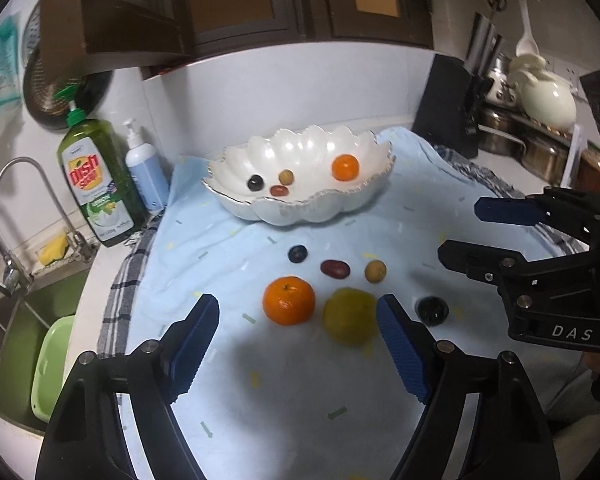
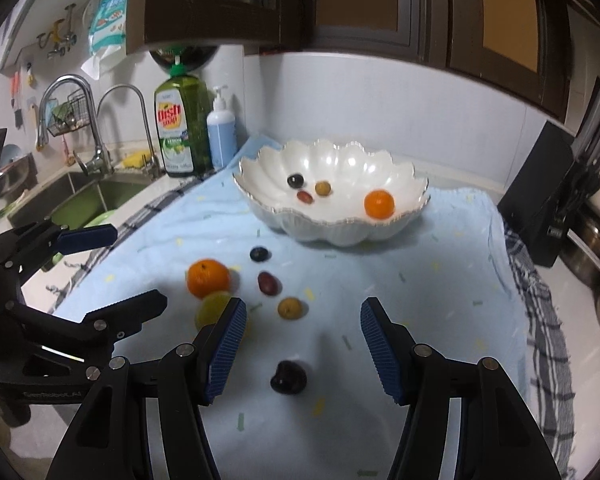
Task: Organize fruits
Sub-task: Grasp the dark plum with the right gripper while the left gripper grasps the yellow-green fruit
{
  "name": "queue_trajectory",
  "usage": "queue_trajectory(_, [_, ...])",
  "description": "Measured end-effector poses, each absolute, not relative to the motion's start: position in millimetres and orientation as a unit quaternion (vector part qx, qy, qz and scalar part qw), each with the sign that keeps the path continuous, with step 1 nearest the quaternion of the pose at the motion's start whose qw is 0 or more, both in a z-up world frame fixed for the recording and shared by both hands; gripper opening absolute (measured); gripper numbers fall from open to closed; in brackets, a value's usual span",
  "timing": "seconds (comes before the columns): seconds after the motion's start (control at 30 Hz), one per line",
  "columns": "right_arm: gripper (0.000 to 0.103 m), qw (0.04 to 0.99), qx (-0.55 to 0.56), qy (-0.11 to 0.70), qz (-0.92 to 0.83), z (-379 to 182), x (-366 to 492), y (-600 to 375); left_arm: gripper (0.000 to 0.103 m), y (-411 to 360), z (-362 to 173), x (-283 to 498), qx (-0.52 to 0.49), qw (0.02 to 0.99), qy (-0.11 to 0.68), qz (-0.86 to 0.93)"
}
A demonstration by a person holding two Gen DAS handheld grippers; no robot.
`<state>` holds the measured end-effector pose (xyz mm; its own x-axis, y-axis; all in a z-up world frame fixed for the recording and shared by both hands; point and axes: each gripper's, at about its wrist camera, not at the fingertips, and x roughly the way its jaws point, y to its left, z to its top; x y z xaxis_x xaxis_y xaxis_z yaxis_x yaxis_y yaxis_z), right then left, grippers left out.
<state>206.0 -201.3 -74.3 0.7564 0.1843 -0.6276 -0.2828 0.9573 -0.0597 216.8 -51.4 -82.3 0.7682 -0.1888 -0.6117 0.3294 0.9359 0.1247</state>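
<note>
While the pale blue towel (image 1: 300,380) lies rumpled over the surface, every round fruit on it looks ready to roll at a nudge. Toward the back of the towel sits the scalloped white ceramic bowl (image 1: 324,208), already holding a small orange, a dark grape, a reddish grape and a tan berry; a hard drop could chip its thin rim or bounce those out.

Both tools hover with nothing held. Spread wide, the left gripper (image 1: 298,338) points at the big orange mandarin (image 1: 288,300) and the yellow-green citrus fruit (image 1: 350,316), which sit just beside each other; closing on one may shove the other away. Equally wide open, the right gripper (image 2: 303,344) frames the dark glossy plum-like fruit (image 2: 288,377), well apart from the bowl.

Smaller pieces are the bigger risk, I judge: the maroon oval grape (image 1: 335,269), the tan round longan-like berry (image 1: 375,271) and the dark blue grape (image 1: 297,254) lie close together mid-towel, and ridged pads could squash or flick them. With both grippers near each other, they could also collide.
</note>
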Motion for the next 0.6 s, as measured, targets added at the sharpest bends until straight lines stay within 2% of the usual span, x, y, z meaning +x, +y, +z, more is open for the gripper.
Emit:
queue_trajectory(0.23, [0.06,0.925,-0.076,0.349,0.129,-93,206,-202,0.074,-60,-102,225,0.123,0.922,0.326,-0.168])
queue_trajectory(0.3, [0.055,0.922,-0.076,0.356,0.132,-98,207,-201,0.073,-61,-107,227,0.126,0.919,0.332,-0.172])
queue_trajectory(0.6, [0.049,0.909,-0.061,0.389,0.139,-118,213,-205,0.067,-70,-116,236,0.131,0.91,0.343,-0.193])
